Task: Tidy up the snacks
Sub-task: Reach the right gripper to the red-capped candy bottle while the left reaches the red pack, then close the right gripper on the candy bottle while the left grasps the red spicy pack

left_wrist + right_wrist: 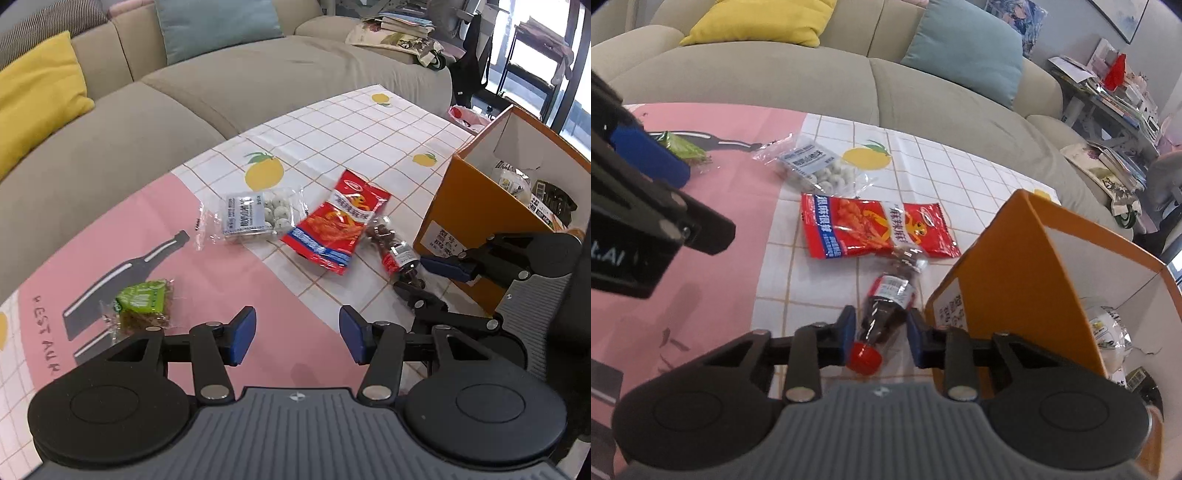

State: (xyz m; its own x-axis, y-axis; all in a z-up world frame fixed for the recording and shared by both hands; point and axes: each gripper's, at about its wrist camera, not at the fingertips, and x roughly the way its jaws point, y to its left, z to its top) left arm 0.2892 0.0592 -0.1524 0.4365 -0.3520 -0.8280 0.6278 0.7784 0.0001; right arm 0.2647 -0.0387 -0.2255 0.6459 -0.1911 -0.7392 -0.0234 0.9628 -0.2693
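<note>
Several snacks lie on the table. A bottle-shaped bag of brown sweets (886,314) with a red cap lies beside the orange box (1008,273). My right gripper (881,334) straddles its lower part, pads close on both sides, bottle resting on the table; whether the pads touch it I cannot tell. The red snack packet (871,229) and a clear bag of white balls (820,170) lie beyond. My left gripper (297,336) is open and empty above the pink cloth, a green-labelled packet (144,306) to its left. The bottle (393,247) also shows in the left view.
The orange box (465,206) at the right holds several packets. A beige sofa (258,74) with yellow and teal cushions runs behind the table. A cluttered desk (1115,96) stands at the far right.
</note>
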